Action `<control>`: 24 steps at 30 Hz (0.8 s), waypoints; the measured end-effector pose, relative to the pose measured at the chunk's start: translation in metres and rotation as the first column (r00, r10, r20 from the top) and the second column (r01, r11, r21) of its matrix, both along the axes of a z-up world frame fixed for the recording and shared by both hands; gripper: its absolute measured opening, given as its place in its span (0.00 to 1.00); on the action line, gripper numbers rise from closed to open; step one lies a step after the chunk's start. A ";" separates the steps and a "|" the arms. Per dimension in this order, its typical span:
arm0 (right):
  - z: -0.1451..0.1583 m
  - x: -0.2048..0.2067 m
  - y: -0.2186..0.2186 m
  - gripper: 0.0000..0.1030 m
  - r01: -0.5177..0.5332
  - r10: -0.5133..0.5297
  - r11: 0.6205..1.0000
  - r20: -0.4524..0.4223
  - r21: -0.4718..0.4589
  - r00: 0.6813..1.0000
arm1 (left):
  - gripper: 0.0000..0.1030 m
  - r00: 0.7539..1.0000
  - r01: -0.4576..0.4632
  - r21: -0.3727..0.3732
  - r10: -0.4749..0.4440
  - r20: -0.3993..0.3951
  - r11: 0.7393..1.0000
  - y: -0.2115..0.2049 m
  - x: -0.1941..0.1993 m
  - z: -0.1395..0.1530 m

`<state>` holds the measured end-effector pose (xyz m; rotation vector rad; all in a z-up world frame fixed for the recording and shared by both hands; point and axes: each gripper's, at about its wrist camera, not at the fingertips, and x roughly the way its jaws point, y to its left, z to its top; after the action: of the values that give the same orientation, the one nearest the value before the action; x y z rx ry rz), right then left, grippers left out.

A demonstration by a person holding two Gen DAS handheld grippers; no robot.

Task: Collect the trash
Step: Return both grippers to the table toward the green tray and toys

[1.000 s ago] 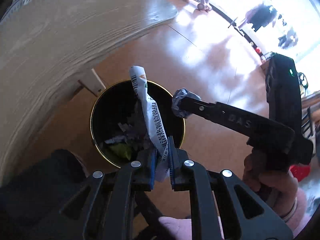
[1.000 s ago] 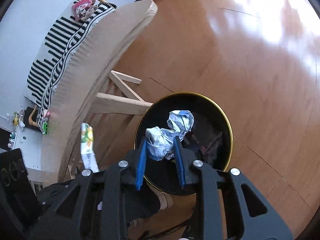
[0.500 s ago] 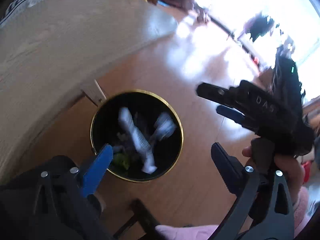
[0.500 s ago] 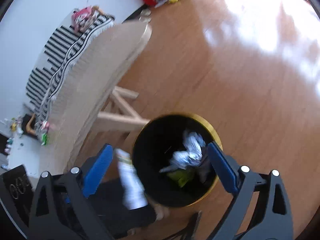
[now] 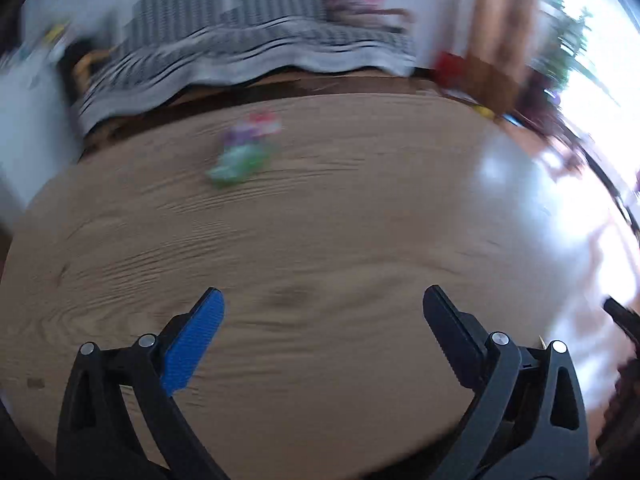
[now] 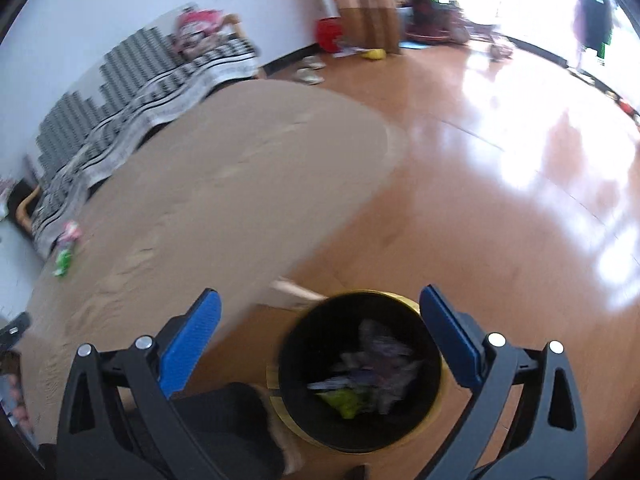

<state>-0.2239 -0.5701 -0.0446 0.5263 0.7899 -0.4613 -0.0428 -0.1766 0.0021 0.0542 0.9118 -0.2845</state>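
The left wrist camera looks low and close across the wooden table (image 5: 320,240) toward the striped sofa (image 5: 260,44); the right wrist camera looks down on the bin (image 6: 360,372). Both share table and sofa.

A home living room — striped sofa (image 6: 132,80), wooden table (image 5: 300,220), glossy floor (image 6: 500,200).

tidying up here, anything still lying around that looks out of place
Yes: one crumpled green and pink wrapper lies alone on the wooden table, near its far edge, while the other trash sits in the black bin.
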 end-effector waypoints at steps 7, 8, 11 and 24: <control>0.036 0.120 0.093 0.93 -0.256 0.253 0.964 0.039 0.071 0.967 | 0.94 0.992 -0.119 -0.009 0.119 -0.051 0.993 0.069 0.079 -0.021; 0.044 0.140 0.113 0.93 -0.298 0.297 0.953 0.042 0.047 0.954 | 0.94 0.993 -0.111 0.010 0.111 -0.046 0.994 0.071 0.092 -0.023; 0.063 0.191 0.153 0.93 -0.357 0.355 0.934 0.077 0.020 0.932 | 0.94 0.994 -0.100 0.021 0.101 -0.031 0.995 0.066 0.122 -0.026; 0.089 0.371 0.247 0.93 -0.390 0.363 0.917 0.220 0.090 0.905 | 0.94 0.999 -0.016 0.084 0.019 -0.032 0.996 0.019 0.213 -0.068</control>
<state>0.1471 -0.3228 0.0447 0.5183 0.7105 0.0055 0.1698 -0.1574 -0.0660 0.1189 0.9564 -0.2313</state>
